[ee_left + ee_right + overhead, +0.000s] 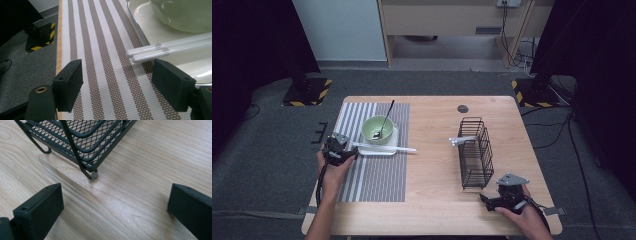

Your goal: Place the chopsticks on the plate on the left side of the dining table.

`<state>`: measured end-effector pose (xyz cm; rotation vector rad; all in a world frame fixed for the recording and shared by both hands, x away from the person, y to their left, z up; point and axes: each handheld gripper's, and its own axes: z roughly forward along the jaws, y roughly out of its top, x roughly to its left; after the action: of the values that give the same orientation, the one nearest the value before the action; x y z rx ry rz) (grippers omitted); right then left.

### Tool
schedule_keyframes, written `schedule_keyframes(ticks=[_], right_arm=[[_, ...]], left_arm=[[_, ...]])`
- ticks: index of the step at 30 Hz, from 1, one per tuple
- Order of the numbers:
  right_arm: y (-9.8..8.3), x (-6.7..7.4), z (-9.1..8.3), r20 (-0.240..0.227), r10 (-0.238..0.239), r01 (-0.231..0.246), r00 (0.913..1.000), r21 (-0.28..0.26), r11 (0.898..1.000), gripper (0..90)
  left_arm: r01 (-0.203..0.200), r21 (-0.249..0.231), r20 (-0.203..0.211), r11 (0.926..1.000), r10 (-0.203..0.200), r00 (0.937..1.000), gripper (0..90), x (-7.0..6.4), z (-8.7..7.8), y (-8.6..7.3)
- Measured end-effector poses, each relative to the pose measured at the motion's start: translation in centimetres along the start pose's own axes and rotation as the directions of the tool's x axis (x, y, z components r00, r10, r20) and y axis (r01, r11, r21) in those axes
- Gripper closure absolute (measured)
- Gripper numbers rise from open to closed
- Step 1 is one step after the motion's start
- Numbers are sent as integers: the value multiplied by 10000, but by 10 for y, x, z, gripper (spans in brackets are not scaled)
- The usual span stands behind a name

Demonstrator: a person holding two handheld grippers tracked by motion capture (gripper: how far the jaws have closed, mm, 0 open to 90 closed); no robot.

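Striped mat (377, 172) under white chopsticks (384, 147)

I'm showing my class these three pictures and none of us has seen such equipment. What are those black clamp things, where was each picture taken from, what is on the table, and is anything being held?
A person sits at a wooden table, holding a hand-operated two-jaw clamp in each hand: the left gripper and the right gripper. One picture looks down from above; the other two come from small cameras riding on each gripper. On the striped placemat a white tray carries a green bowl with a dark spoon in it, and white chopsticks rest across the tray. To the right stands a black wire rack. Both grippers are open and hold nothing; the left one faces the chopstick ends.
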<state>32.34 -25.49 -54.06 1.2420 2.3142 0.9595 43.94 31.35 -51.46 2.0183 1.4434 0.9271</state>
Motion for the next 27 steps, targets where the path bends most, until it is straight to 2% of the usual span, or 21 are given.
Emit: schedule_keyframes(ticks=[3,6,12,16,27], right_arm=[[0,0,0,-1,1,-1,10000,3,10000,3],[0,0,0,0,-10,10,10000,2,10000,3],[0,0,1,18,-14,14,10000,-24,10000,3],[1,-1,1,-3,-56,56,10000,-21,10000,3],[0,-3,0,-64,-89,89,9999,-12,10000,3]], left_arm=[[279,-178,110,9995,-277,9996,226,4,-7,1],[383,42,370,9993,-384,9986,189,6,-12,2],[582,115,839,9982,-590,9947,115,5,-20,6],[591,149,1141,9981,-605,9916,85,3,-25,9],[639,83,1650,9979,-644,9842,70,-3,-40,17]])
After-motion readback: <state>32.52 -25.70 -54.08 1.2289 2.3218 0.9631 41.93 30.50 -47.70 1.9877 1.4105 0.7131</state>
